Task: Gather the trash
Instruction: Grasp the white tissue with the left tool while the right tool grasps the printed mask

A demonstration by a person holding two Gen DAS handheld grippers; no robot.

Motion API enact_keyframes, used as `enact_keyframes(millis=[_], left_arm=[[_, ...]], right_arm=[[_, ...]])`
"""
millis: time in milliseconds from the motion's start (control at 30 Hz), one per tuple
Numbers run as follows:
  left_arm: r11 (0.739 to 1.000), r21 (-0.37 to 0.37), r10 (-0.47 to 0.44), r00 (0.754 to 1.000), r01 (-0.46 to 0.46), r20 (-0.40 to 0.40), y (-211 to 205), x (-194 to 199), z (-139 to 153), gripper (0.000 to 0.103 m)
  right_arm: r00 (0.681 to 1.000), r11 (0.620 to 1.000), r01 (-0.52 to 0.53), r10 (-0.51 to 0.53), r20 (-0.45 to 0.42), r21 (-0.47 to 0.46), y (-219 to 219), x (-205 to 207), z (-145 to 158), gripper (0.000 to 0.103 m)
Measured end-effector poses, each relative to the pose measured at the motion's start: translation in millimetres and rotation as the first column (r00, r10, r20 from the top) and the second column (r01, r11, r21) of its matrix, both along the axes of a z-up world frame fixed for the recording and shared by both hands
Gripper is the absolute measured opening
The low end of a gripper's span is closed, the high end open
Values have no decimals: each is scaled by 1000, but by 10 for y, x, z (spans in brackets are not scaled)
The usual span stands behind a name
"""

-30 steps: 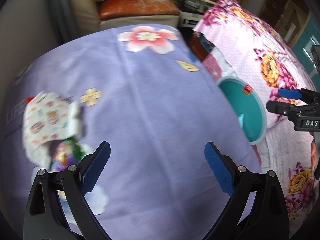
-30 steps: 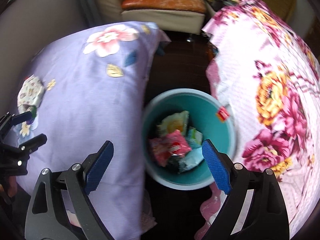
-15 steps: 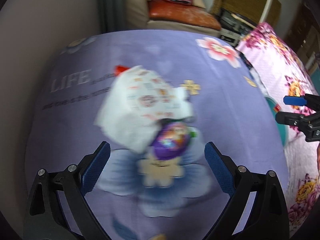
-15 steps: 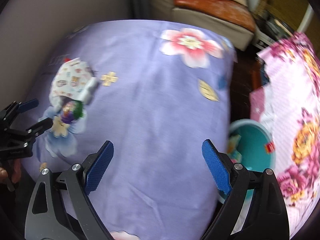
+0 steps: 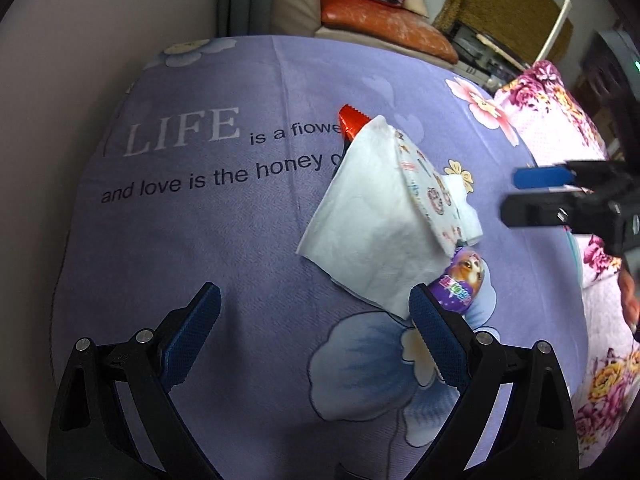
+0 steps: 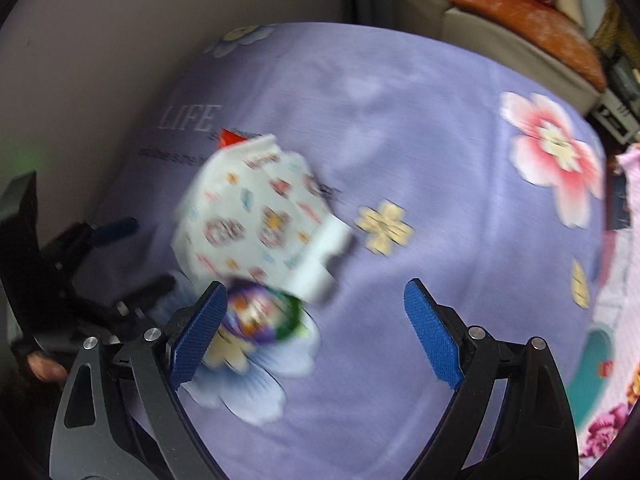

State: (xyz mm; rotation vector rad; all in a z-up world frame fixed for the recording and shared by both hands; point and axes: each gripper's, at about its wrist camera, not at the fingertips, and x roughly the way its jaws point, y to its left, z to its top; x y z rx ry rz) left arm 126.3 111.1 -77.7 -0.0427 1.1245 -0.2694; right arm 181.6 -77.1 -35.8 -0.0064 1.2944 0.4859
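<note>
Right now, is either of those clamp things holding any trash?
No. The left gripper and right gripper both have open, empty jaws; the tissue lies on the purple cloth.

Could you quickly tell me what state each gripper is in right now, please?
Left gripper: open, holding nothing, near the white napkin.
Right gripper: open, holding nothing, above the purple cloth.

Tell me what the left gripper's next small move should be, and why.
Probably ease the left gripper forward and a bit right so its open jaws straddle the white tissue. Both grippers are empty, and the tissue lies on the purple cloth just ahead, its corner by the right-hand finger, overlapping the purple wrapper.
</note>
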Motion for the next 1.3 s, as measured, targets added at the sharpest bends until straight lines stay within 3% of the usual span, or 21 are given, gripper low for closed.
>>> enact_keyframes(millis=[367, 400, 467, 633, 833, 900, 1100, 1133, 1233, 1300], left_arm=[[1000, -19, -11, 999, 10, -32, 85, 99, -145, 95], [1000, -15, -11, 1000, 11, -27, 78, 103, -145, 95], [1000, -12, -9, 1000, 8, -29, 59, 118, -143, 95], [1000, -21, -21, 999, 21, -32, -60, 154, -119, 95], [998, -4, -62, 998, 62, -10, -328, 148, -55, 95], [998, 6, -61, 998, 61, -12, -391, 173, -66, 95], [999, 12, -41, 999, 41, -2, -488, 242, -49, 95], [999, 21, -39, 999, 39, 2, -507, 249, -43, 95], [999, 36, -40, 999, 40, 0, -563, 256, -36, 95], [998, 43, -42, 999, 42, -3, -597, 245, -26, 95]], right_arm=[[996, 996, -27, 34, -77, 90, 224, 305, -435, 85], [996, 995, -38, 45, -76, 93, 228, 298, -487, 82], [996, 994, -36, 44, -76, 101, 153, 380, -574, 63], [998, 994, -36, 42, -53, 102, 6, 340, -518, 47], [998, 996, -55, 57, -38, 66, -164, 266, -472, 45], [998, 997, -39, 41, -39, 64, -261, 241, -465, 39], [999, 997, -15, 18, -37, 77, -507, 152, -449, 39], [999, 997, -3, 6, -40, 74, -593, 131, -454, 37], [998, 997, 26, -23, -50, 66, -749, 101, -478, 15], [998, 998, 40, -38, -45, 53, -843, 65, -479, 14]])
